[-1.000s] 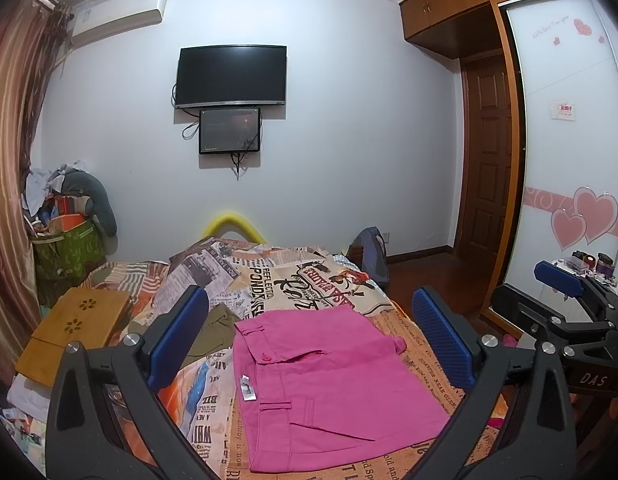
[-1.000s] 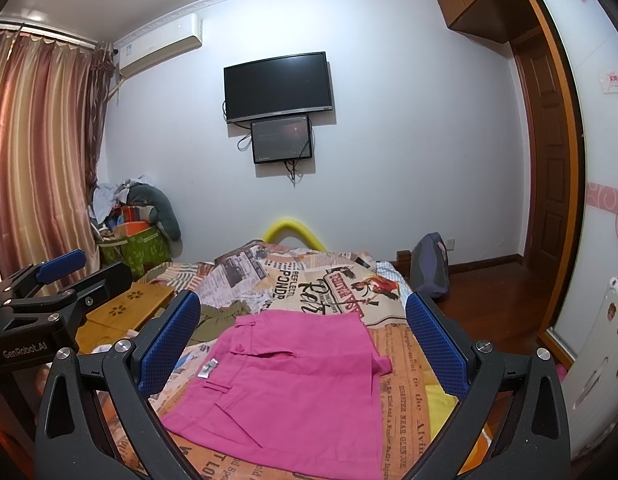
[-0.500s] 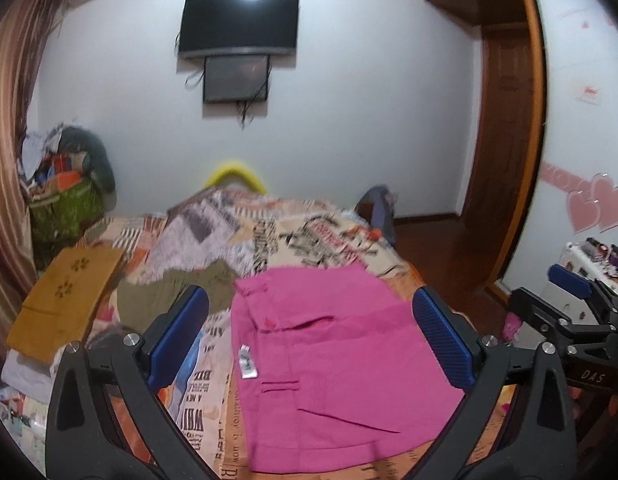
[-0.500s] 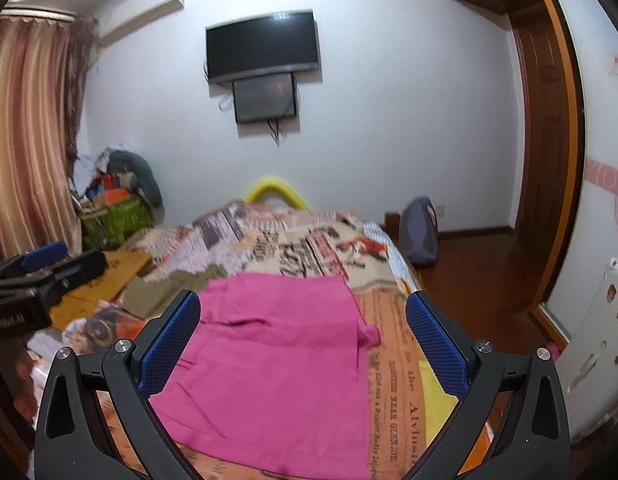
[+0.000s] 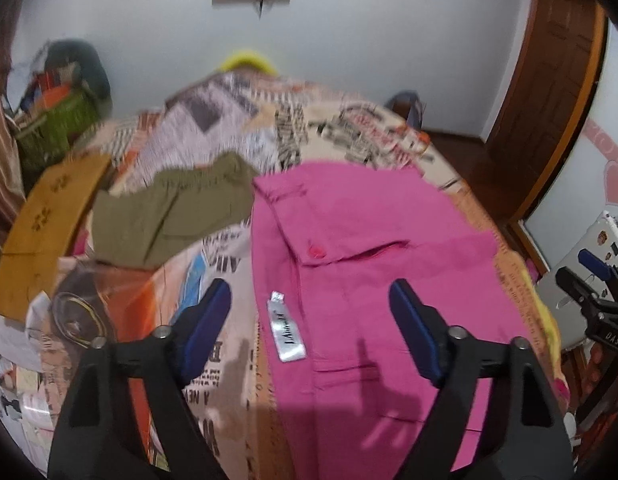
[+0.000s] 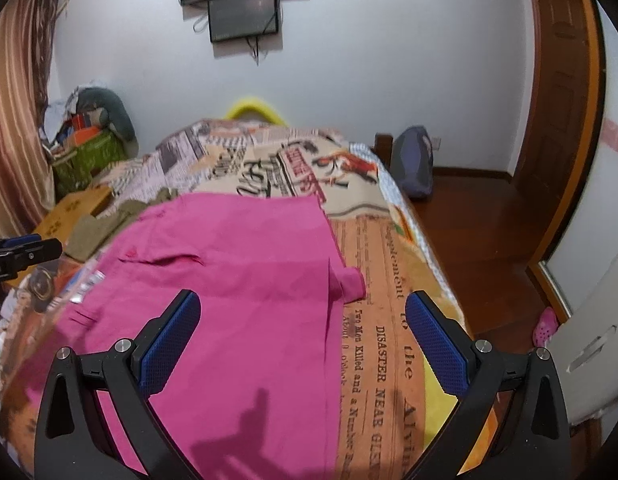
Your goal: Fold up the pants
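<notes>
Left wrist view: left tongs spread wide, holding nothing, above the near left edge of the pants.
Board: far left on the bed.
Olive garment: right of the board, just left of the pants.
Pants: pink, flat on the bed, silver tag near the left edge.
Right wrist view: right tongs spread wide, empty, over the pants' near right part.
Bag: far right, on the floor.
</notes>
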A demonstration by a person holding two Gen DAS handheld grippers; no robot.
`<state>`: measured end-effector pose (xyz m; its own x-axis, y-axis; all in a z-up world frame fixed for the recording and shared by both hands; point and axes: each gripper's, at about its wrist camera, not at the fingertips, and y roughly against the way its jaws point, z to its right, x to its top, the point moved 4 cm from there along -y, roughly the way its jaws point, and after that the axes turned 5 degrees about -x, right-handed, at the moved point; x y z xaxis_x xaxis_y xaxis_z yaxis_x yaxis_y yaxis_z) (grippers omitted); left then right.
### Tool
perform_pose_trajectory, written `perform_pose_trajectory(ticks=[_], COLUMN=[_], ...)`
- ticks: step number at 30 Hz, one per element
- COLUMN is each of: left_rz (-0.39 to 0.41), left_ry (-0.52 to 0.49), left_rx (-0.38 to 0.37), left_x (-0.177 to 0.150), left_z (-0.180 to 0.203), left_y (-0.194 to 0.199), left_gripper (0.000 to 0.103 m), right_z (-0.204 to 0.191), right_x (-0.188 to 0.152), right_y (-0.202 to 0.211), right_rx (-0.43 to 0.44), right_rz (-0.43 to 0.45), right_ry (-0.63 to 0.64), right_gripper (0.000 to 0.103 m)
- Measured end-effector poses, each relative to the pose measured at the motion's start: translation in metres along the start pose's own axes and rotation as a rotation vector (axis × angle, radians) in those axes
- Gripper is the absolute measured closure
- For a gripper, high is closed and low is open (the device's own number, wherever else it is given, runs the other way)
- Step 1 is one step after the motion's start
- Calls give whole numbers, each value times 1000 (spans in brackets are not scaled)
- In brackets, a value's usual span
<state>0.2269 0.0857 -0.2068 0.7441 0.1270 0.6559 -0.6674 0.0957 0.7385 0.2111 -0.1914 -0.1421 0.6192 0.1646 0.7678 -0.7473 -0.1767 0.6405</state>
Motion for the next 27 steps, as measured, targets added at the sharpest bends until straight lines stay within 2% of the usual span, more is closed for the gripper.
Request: perform_pose_trajectory(ticks=[7, 10, 14, 17, 19, 20, 21, 23, 25, 27], left_rz=[-137, -186, -241, -261, -278, -281, -282, -286, -291, -291], left_ry=[-26, -38, -42, -46, -40, -37, -36, -36, -42, -53], left_rx=[-41, -66, -97, -119, -177, -186, -190, -201, -185, -167], left_x=[-4, -6, -11, -12, -12, -11, -10, -7, -6, -5], left_z=[-6, -4, -4, -4, -2, -2, -2, -1, 0, 1], left_y=[-53, -70, -86, -93, -96, -97, -99, -101, -104, -105], left_gripper=[44, 51, 54, 55, 55, 55, 55, 64, 77, 87], right_z=[15, 17, 20, 19, 15, 15, 14, 11, 9, 7], right_x=[-13, -15, -21, -22, -27, -27, -28, -30, -30, -32], right_y=[-54, -66, -88, -95, -104, -104, -107, -109, -109, -109], right_rx=[49, 64, 141, 181, 239, 239, 246, 263, 267, 284], right_rz=[-143, -168, -243, -270, -313, -313, -322, -330, -325, -334], right_ry=[-24, -28, -47, -57, -64, -64, -60, -43, -29, -19], right_gripper=[22, 31, 40, 54, 57, 59, 67, 76, 88, 94])
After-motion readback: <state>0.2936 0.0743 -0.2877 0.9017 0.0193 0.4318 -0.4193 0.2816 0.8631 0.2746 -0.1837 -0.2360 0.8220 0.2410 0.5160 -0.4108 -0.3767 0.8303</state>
